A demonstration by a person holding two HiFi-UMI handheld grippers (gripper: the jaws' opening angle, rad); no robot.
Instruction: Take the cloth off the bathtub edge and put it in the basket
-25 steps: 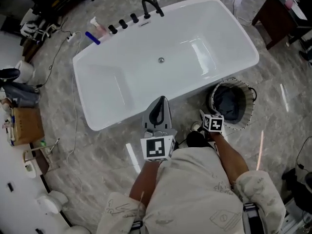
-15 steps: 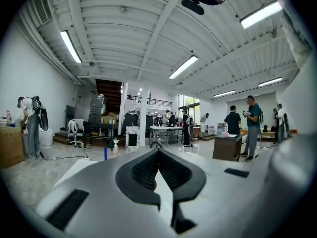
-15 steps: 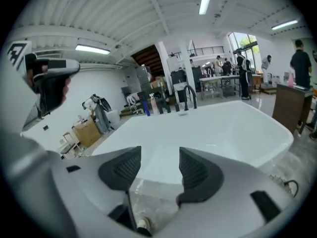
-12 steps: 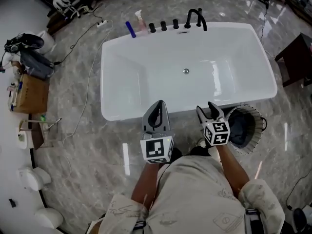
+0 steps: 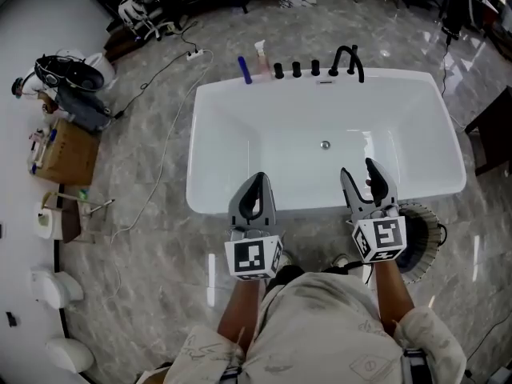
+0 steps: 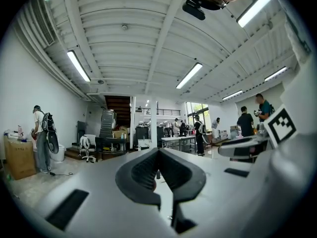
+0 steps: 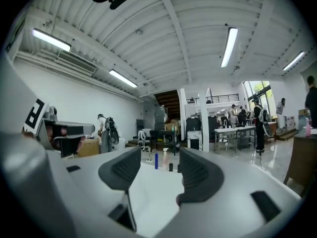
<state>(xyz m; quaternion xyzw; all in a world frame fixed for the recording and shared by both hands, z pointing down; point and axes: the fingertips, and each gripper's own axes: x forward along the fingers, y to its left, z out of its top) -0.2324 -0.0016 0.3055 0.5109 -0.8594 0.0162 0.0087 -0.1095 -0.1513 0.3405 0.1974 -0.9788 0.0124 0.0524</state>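
— Any cloth [image 5: 417,243] left on the bathtub [image 5: 308,201] edge?
— Rim bare; dark bundle (seemingly it) in basket [image 5: 425,219], five o'clock. Left gripper [image 5: 256,181] pinched together, right gripper [image 5: 359,169] spread, both empty. Likely finished.

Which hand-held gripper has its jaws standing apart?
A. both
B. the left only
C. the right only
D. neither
C: the right hand-held gripper shows a wide empty gap between its jaws, while the left hand-held gripper has its jaws together at the tips.

Glossy bathtub [image 5: 264,146], polished stone floor [image 5: 152,246]
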